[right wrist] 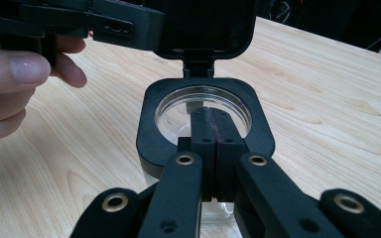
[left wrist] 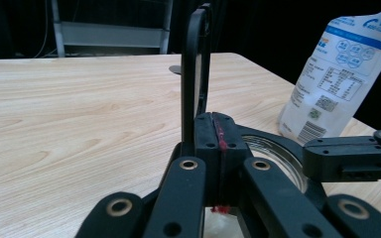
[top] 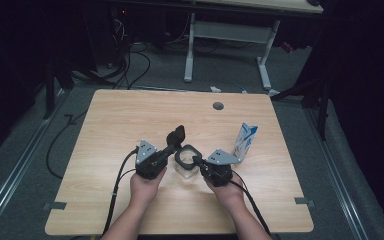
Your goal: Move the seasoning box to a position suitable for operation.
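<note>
**Two tongs work a clear jar and its hinged black lid**

Two hand-held tongs meet at a small clear jar near the middle of the wooden surface, the jar's square black collar ringing a round glass mouth. Nothing can be made out inside the jar. Its hinged black lid stands raised on the far side of the collar, seen edge-on and upright in the left gripper view.

The left tongs are clenched, jaws pressed together with a red line down the seam, their tips at the foot of the raised lid; whether they pinch it cannot be told. The right tongs are likewise clenched, tips resting at the near rim of the collar over the glass mouth, and a grip on the rim cannot be confirmed.

A white-and-blue printed pouch stands upright just beyond the right tongs, apart from the jar. Bare forearms enter from the bottom edge, a cable trailing from each tool.
</note>
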{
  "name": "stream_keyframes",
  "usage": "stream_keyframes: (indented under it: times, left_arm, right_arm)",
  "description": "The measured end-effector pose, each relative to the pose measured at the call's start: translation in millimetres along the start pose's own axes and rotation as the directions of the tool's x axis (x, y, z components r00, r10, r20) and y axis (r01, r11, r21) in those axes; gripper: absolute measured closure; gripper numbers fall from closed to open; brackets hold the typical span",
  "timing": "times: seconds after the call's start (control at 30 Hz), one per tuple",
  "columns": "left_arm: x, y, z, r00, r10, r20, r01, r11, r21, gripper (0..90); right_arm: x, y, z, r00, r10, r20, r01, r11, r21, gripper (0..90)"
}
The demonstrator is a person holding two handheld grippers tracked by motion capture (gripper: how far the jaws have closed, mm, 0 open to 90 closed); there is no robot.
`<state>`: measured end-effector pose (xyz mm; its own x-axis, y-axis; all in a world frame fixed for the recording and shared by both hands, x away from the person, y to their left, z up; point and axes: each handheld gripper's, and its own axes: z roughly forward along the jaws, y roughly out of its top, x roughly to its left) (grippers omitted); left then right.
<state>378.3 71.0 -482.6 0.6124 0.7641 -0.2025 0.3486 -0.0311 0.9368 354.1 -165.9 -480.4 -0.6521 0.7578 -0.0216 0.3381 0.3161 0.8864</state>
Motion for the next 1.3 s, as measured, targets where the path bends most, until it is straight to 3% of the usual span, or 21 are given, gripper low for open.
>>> stream_keyframes:
  times: [0.5,0.6,0.63,0.73,0.8,0.83,0.87,0.9,0.93,0.97,1.0,1.03,1.07,1.13,1.17,1.2,1.27,1.3]
  left_arm:
    - [1.3,-0.1,-1.8,0.9999,0.006,-0.008,-0.006,0.9999,0.012,90.0]
    - [1.3,-0.7,-5.2,0.9997,0.021,0.007,-0.022,0.9995,0.023,90.0]
    - [1.2,-2.3,-9.9,0.9987,0.048,0.018,-0.048,0.9984,0.029,90.0]
    - [2.7,-6.7,-16.2,0.9971,0.070,0.031,-0.071,0.9962,0.050,86.1]
    - [6.4,-14.3,-24.1,0.9924,0.116,0.042,-0.119,0.9875,0.103,83.0]
    - [9.3,-21.9,-31.5,0.9861,0.163,0.033,-0.166,0.9768,0.135,80.2]
    - [9.3,-21.9,-31.5,0.9861,0.163,0.033,-0.166,0.9768,0.135,77.7]
    - [14.5,-30.6,-39.6,0.9807,0.194,0.022,-0.195,0.9660,0.170,75.4]
    - [14.5,-30.6,-39.6,0.9807,0.194,0.022,-0.195,0.9660,0.170,73.1]
    - [20.4,-38.1,-44.9,0.9816,0.191,0.006,-0.188,0.9641,0.187,70.6]
    - [20.4,-38.1,-44.9,0.9816,0.191,0.006,-0.188,0.9641,0.187,67.1]
    - [24.5,-40.8,-46.7,0.9869,0.161,0.007,-0.159,0.9670,0.199,63.6]
    - [24.5,-40.8,-46.7,0.9869,0.161,0.007,-0.159,0.9670,0.199,61.5]
    - [25.0,-40.5,-47.7,0.9854,0.170,0.013,-0.169,0.9645,0.203,59.3]
    - [24.9,-42.6,-48.5,0.9824,0.187,0.014,-0.185,0.9606,0.207,55.5]
    - [24.9,-42.6,-48.5,0.9824,0.187,0.014,-0.185,0.9606,0.207,53.7]
    - [28.0,-44.7,-48.3,0.9900,0.136,0.036,-0.141,0.9667,0.214,51.8]
    - [29.9,-44.9,-48.0,0.9942,0.088,0.062,-0.099,0.9734,0.207,49.0]
  right_arm:
    - [-0.3,-0.6,-0.2,1.0000,-0.007,-0.002,0.007,1.000,-0.003,90.0]
    - [-0.1,-0.2,-0.2,1.0000,-0.008,-0.001,0.008,1.000,-0.001,89.7]
    - [-0.3,0.4,-1.1,1.0000,0.003,-0.004,-0.003,1.000,-0.004,81.2]
    - [-0.2,0.4,-4.4,0.9997,0.022,0.004,-0.022,1.000,-0.008,79.6]
    - [-0.7,-2.6,-12.3,0.9994,0.017,0.031,-0.016,1.000,-0.019,77.0]
    - [-4.3,-7.4,-21.7,0.9984,0.034,0.044,-0.033,0.999,-0.035,74.7]
    - [-4.3,-7.4,-21.7,0.9984,0.034,0.044,-0.033,0.999,-0.035,74.7]
    - [-11.2,-16.3,-32.0,0.9957,0.059,0.071,-0.056,0.997,-0.045,71.1]
    - [-11.2,-16.3,-32.0,0.9957,0.059,0.071,-0.056,0.997,-0.045,71.1]
    - [-19.7,-27.8,-40.0,0.9898,0.086,0.114,-0.082,0.996,-0.043,67.1]
    - [-19.7,-27.8,-40.0,0.9898,0.086,0.114,-0.082,0.996,-0.043,67.1]
    - [-27.1,-40.5,-47.7,0.9798,0.121,0.160,-0.116,0.992,-0.041,64.5]
    - [-27.1,-40.5,-47.7,0.9798,0.121,0.160,-0.116,0.992,-0.041,64.5]
    - [-33.2,-52.0,-54.8,0.9659,0.146,0.214,-0.142,0.989,-0.033,61.2]
    - [-37.8,-60.4,-61.2,0.9525,0.159,0.260,-0.157,0.987,-0.027,60.7]
    - [-37.8,-60.4,-61.2,0.9525,0.159,0.260,-0.157,0.987,-0.027,60.7]
    - [-44.0,-66.2,-65.4,0.9393,0.162,0.303,-0.168,0.986,-0.005,57.7]
    - [-49.2,-68.1,-67.4,0.9287,0.190,0.319,-0.201,0.980,0.002,55.1]
